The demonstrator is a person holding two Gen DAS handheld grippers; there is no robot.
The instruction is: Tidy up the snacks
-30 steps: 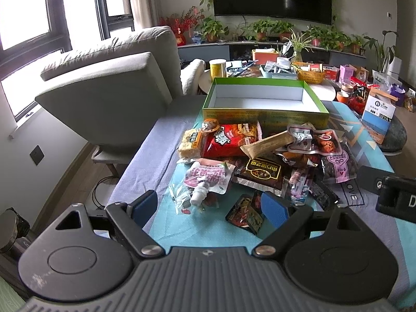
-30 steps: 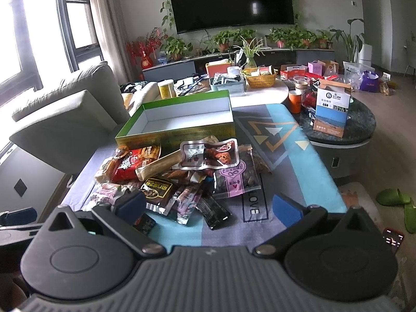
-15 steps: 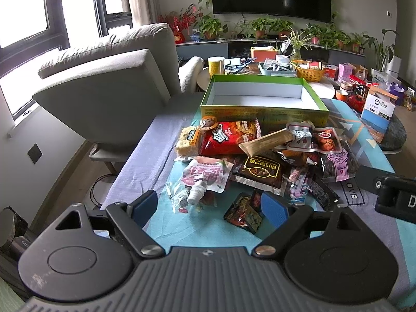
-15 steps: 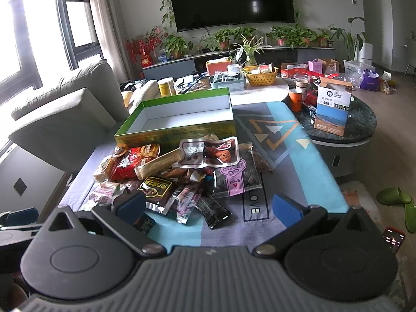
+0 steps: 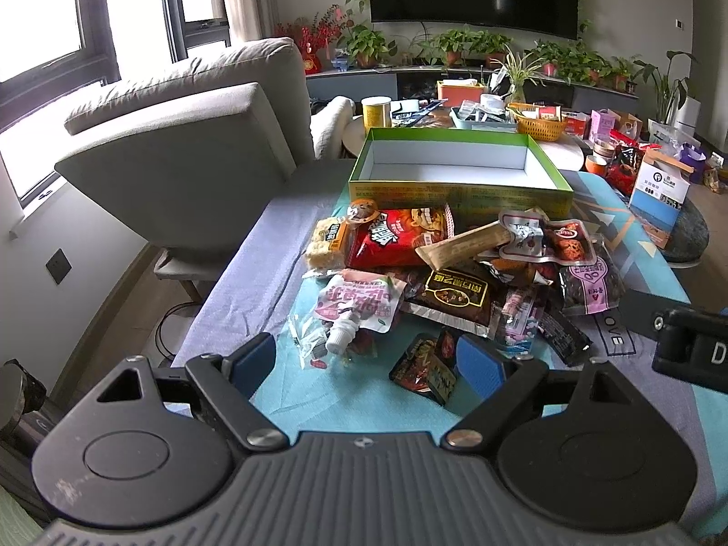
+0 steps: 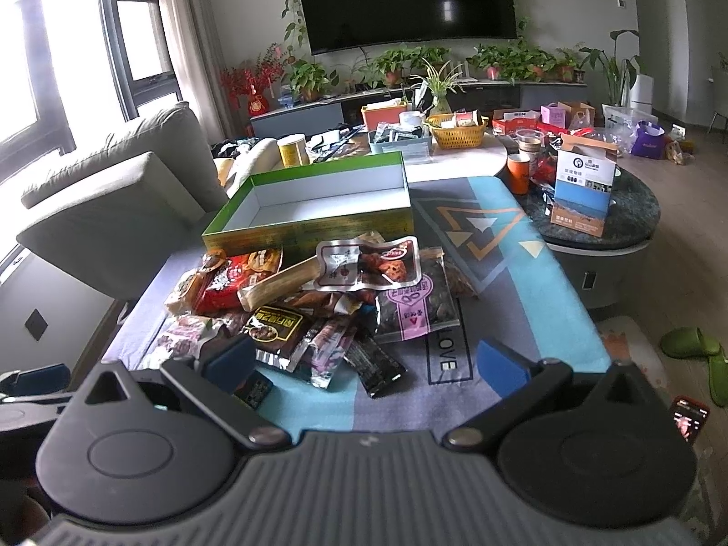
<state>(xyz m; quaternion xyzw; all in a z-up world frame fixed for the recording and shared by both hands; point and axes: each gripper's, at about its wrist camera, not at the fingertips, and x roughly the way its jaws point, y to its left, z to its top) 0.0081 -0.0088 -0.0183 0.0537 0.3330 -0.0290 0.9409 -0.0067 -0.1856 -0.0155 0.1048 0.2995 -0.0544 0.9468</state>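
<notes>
A pile of snack packets lies on a cloth-covered table: a red chip bag (image 5: 400, 236), a pink spouted pouch (image 5: 359, 307), a black-and-gold packet (image 5: 455, 295) and a purple-labelled dark bag (image 6: 412, 307). Behind the pile stands an empty green box (image 5: 459, 182) with a white inside, also in the right wrist view (image 6: 314, 214). My left gripper (image 5: 366, 361) is open and empty, above the near edge of the pile. My right gripper (image 6: 364, 361) is open and empty, to the right of the left one, over the pile's near right side.
A grey armchair (image 5: 182, 159) stands left of the table. A round side table (image 6: 605, 223) with a blue-and-white carton (image 6: 582, 186) and cups is at the right. A cluttered table with a yellow basket (image 6: 457, 134) lies behind the box.
Both grippers have lifted and pulled back slightly; the pile and box sit a little lower and farther in the views. Nothing has been taken hold of.
</notes>
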